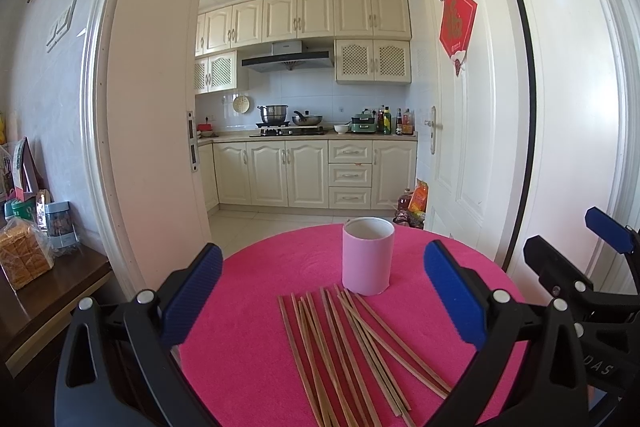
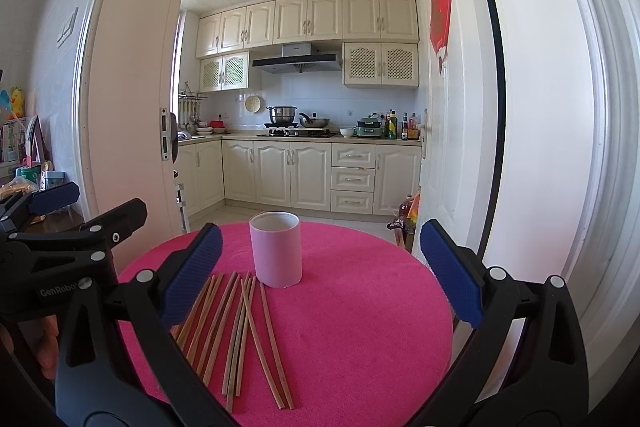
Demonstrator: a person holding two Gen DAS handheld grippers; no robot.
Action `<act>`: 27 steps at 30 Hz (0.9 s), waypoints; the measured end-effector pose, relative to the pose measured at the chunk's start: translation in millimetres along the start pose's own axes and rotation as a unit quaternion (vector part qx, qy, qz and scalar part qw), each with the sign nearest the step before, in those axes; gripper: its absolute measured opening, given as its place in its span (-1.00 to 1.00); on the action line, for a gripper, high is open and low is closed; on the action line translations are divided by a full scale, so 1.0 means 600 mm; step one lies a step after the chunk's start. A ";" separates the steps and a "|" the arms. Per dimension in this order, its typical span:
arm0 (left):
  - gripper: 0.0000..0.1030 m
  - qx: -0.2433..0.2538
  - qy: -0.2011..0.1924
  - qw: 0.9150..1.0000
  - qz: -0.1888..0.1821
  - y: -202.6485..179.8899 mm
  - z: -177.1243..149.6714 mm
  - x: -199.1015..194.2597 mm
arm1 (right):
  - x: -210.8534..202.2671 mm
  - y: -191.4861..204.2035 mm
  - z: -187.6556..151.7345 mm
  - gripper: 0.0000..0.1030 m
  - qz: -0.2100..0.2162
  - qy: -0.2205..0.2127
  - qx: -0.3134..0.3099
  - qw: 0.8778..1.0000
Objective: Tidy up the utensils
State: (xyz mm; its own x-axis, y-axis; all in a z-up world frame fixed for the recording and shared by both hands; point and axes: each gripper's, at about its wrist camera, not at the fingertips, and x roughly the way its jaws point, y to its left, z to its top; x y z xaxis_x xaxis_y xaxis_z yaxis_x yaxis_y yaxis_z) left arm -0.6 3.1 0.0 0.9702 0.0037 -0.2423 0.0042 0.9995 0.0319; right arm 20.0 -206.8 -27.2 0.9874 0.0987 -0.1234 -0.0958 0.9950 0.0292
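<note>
A: Right, status L to R. The left gripper [image 1: 324,291] was wide open w/ nothing between its blue pads [image 1: 192,303], held above the near edge of the pink round table [image 1: 248,307]. The chopsticks [image 1: 348,351] lay loose on the cloth, fanned and partly crossing, just in front of the pink cup [image 1: 367,255].

B: And the R side?

A: The right gripper [image 2: 320,275] was equally spread, empty, also hovering at the near edge; the chopsticks [image 2: 240,331] sat left of its centre line.

B: Procedure for the pick?

A: Judgement only: take one stick, or one pair, from the outer edge of the fan, where nothing overlaps. Close across the shaft near mid-length so it doesn't tip. Then stand it upright over the rim before release.

B: Cup contents?

A: It stood upright. The left view showed no sticks above the rim; in the right view sth. small showed at the far rim, unclear what. Interior mostly hidden.
</note>
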 end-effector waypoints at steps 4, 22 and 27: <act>0.92 -0.001 0.002 1.000 0.001 0.000 -0.001 0.003 | 0.001 0.000 -0.001 0.88 0.001 0.002 -0.001 1.000; 0.92 -0.001 0.010 1.000 0.001 0.001 -0.004 0.011 | 0.012 -0.003 0.004 0.88 0.002 0.010 0.001 1.000; 0.92 -0.001 0.011 1.000 0.002 0.003 -0.005 0.012 | 0.015 -0.005 0.005 0.88 0.002 0.011 0.002 1.000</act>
State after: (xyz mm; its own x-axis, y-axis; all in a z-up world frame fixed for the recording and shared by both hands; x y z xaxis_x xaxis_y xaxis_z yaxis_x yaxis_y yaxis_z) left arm 5.7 5.1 -4.3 0.9645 0.0076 -0.2639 0.0007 0.9995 0.0312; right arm 29.7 -209.0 -25.6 0.9840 0.1032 -0.1450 -0.0993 0.9945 0.0337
